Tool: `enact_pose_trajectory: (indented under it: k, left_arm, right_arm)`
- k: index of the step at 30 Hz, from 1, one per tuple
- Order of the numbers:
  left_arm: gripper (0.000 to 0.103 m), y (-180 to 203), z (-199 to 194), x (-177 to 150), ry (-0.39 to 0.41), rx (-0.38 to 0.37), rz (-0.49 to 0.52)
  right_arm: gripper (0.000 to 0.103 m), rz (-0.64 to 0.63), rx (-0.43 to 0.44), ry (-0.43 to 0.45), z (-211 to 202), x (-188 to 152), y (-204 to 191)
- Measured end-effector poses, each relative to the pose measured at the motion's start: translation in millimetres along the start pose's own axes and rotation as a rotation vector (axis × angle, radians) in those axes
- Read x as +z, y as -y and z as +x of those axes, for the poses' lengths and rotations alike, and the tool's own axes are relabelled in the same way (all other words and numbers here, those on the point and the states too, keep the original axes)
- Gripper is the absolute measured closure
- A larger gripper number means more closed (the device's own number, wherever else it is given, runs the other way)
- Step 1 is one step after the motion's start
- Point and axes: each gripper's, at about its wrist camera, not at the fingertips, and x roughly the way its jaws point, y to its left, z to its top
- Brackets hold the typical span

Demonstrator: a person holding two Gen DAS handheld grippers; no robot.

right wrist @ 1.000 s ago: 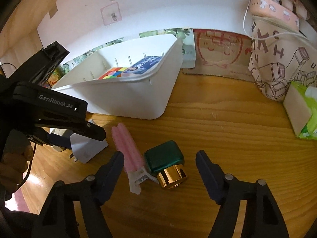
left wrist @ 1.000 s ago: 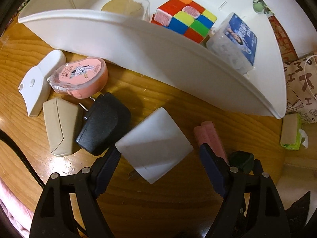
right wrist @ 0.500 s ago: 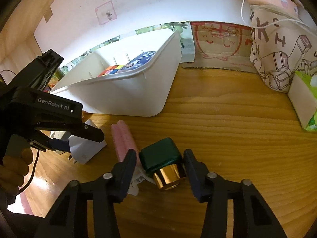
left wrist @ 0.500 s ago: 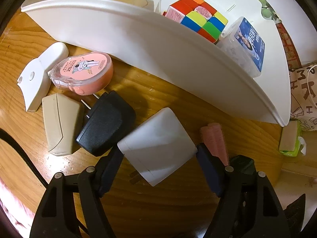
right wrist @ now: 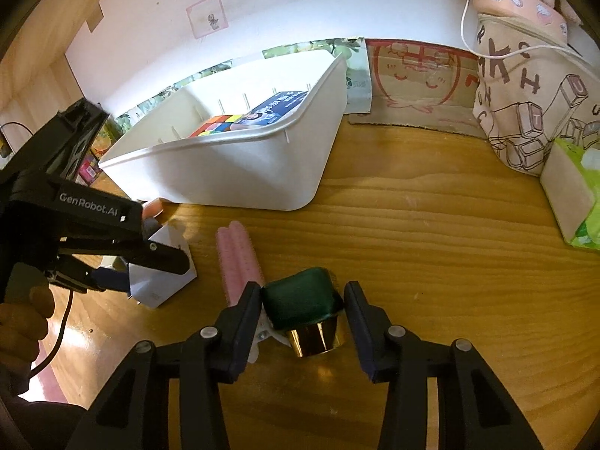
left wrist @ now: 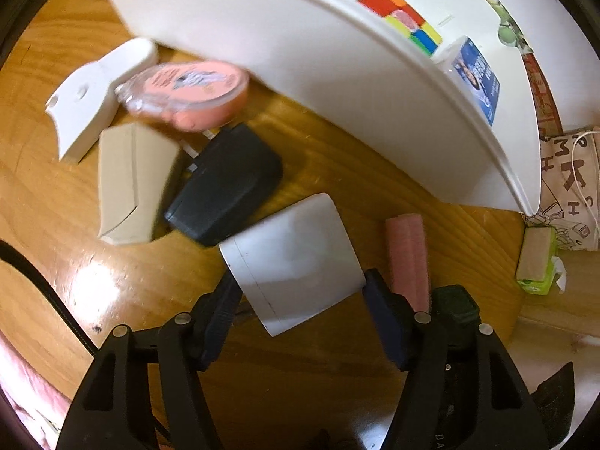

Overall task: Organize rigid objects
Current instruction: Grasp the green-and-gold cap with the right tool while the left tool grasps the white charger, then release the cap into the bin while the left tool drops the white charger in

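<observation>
My left gripper (left wrist: 300, 292) is shut on a white charger block (left wrist: 296, 258), tilted, its underside a little above the wooden table. It also shows in the right wrist view (right wrist: 161, 277). My right gripper (right wrist: 302, 298) is shut on a green bottle with a gold collar (right wrist: 305, 307), lifted slightly. A pink hair roller clip (right wrist: 238, 258) lies just left of the bottle. The white bin (right wrist: 240, 165) behind holds a colour cube (left wrist: 405, 18) and a blue-labelled box (left wrist: 476, 75).
On the table left of the charger lie a black plug adapter (left wrist: 225, 187), a beige case (left wrist: 131, 183), a pink correction tape (left wrist: 187, 90) and a white plastic piece (left wrist: 93, 93). A patterned bag (right wrist: 532, 86) and a tissue pack (right wrist: 573, 195) stand at the right.
Both grippers have closed from open: the left on the white charger, the right on the green bottle. The left camera has moved closer and the charger has tilted up.
</observation>
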Motion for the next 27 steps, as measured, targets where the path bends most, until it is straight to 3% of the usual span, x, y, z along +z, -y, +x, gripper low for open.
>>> enact_pose_trajectory:
  k: [17,27]
  left_arm:
    - [0.034,-74,-23,-51,-0.021,-0.045,-0.116]
    - [0.034,-95,-85,-41,0.159,-0.015,-0.095]
  right_arm:
    - [0.058,-0.098,-0.026,0.061,-41,-14,-41]
    - [0.061,-0.172,0.021,0.129,-57,10,-82]
